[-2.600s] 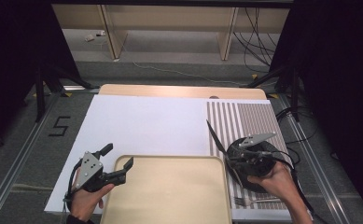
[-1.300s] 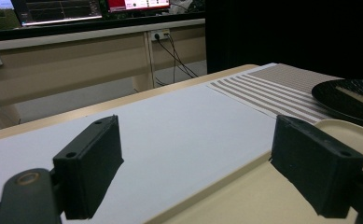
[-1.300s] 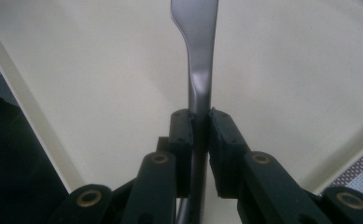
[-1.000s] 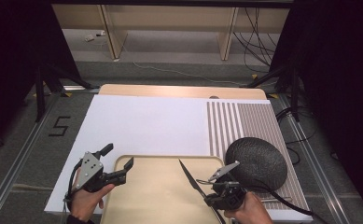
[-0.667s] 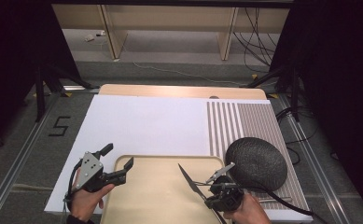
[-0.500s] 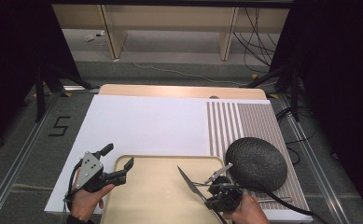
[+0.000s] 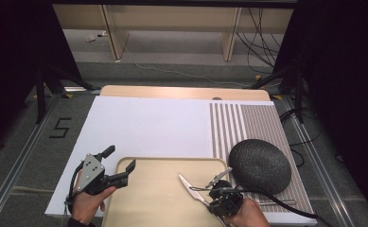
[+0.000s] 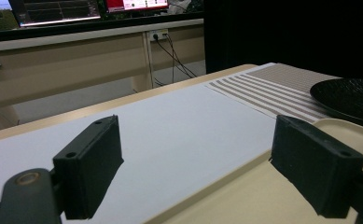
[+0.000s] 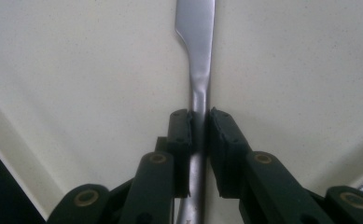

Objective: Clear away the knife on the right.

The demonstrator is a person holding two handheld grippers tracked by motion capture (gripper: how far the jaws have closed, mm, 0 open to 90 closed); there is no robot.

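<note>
right gripper (image 9: 200,140) jaws clamped on knife (image 9: 195,51), tip cut off; left gripper (image 8: 202,163) jaws wide, empty

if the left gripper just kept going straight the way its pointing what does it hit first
Probably the black plate. The left gripper is open, straddling the tray corner, and points toward the striped mat. The plate lies ahead on the right, though depth is hard to judge.

The high view looked forward and down on the desk (image 7: 144,123) from above its near side. The left gripper view sat low, facing across the desk toward the plate (image 8: 352,95). The right gripper view hung close above the tray (image 9: 76,70); all three shared it.
</note>
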